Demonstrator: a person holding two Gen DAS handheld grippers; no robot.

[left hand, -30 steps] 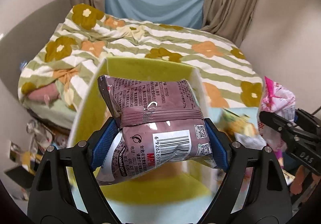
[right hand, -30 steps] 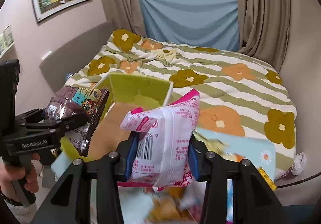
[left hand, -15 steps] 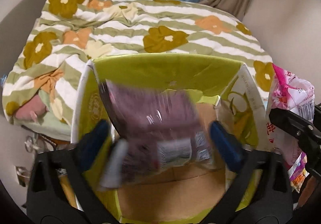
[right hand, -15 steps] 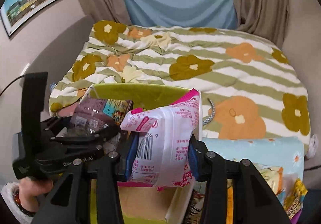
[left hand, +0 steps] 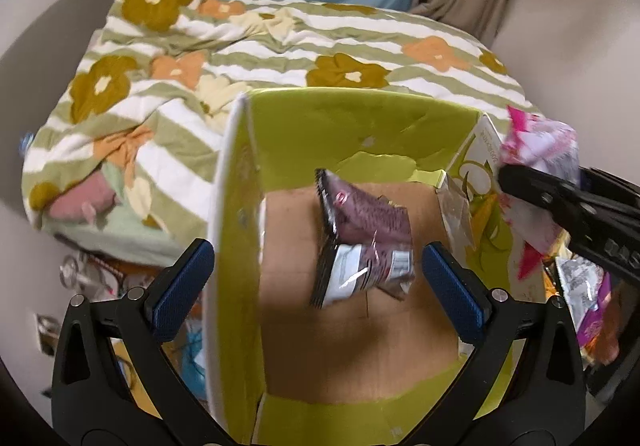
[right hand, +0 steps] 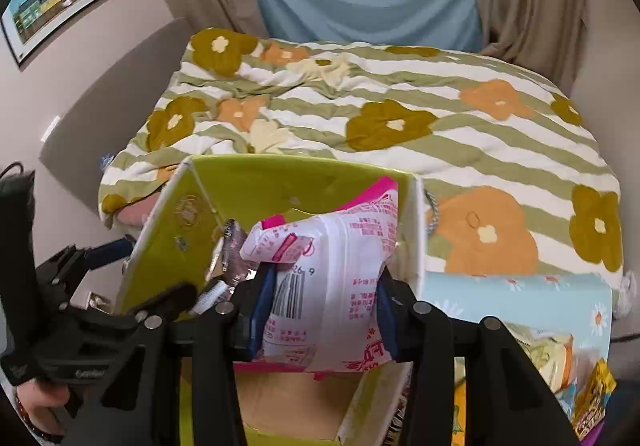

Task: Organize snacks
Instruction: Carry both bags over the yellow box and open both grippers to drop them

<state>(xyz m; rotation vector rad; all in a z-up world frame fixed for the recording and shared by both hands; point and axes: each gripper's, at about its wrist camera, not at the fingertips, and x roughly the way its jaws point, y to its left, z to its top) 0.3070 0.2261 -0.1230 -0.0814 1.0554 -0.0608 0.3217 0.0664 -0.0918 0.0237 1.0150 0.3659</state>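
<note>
Fingers point(left hand: 182, 284) on my left gripper point(left hand: 316, 278) stand spread wide with nothing between them, one blue pad outside the box's left wall and the other over the inside, while the purple pack point(left hand: 362, 240) sits loose and tilted in the green box point(left hand: 360, 118), over its brown floor; I cannot tell whether it rests on the floor or is in the air. My right gripper point(right hand: 322, 316) pinches the pink pack point(right hand: 332, 278) at its lower half, just above the box's near right corner. What worries me: the pink pack hangs close to the right wall point(right hand: 416, 230), so if I let go here it could catch the rim and tip out onto the blue cloth point(right hand: 520, 298) among the other snacks point(right hand: 592, 402). The bag is puffy and slick, I judge, so a loose squeeze could let it slide early. My left finger straddling the wall could also snag the cardboard and drag the box when I pull back. From the left view I see the whole box floor and how the purple pack lies; the right view hides most of that behind the pink bag, showing only a sliver of purple. The right view, though, shows the pads squeezing the bag, the cloth, and my left hand point(right hand: 40, 402) on its handle.
</note>
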